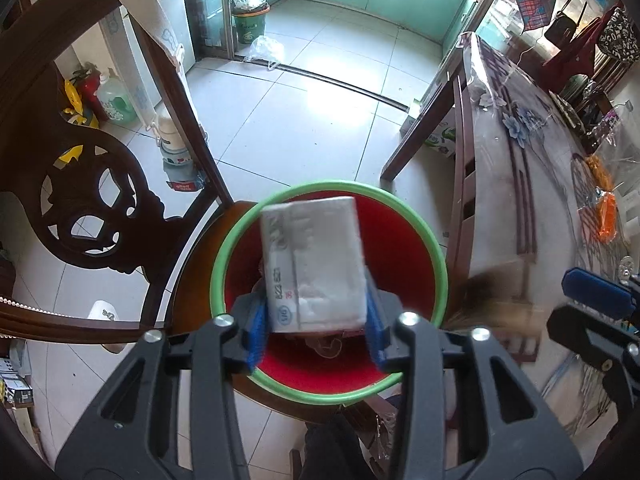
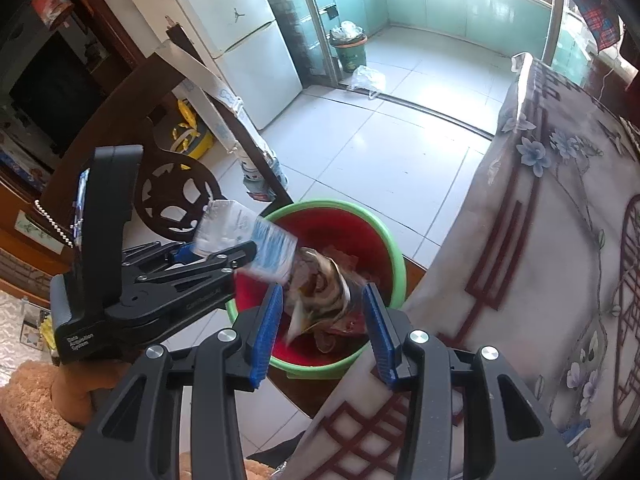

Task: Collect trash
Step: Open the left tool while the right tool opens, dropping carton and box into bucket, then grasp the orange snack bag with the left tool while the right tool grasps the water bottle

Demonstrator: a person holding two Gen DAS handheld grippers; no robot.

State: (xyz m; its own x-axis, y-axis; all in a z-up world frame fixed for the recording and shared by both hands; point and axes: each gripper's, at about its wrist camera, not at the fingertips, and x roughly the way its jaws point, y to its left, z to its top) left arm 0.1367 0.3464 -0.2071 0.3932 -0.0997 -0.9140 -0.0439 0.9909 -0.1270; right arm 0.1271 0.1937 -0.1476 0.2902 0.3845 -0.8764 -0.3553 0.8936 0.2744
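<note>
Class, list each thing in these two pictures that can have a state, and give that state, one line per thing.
left gripper: shut on the tissue pack, over the bin.
tissue pack: held, tilted, not yet dropped.
right gripper: open, a crumpled wrapper between its fingers.
crumpled wrapper: blurred over the bin; grip cannot be told.
red bin: open, trash inside, on the chair seat.
far green bin: full, bags showing above the rim.

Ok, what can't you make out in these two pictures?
- Print on the white packet: motion-blurred in both views.
- Bottom of the red bin: left view, covered by the packet.
- Crumpled wrapper: right view, blurred; unclear whether the right gripper touches it.
- Left gripper contact: unclear.
</note>
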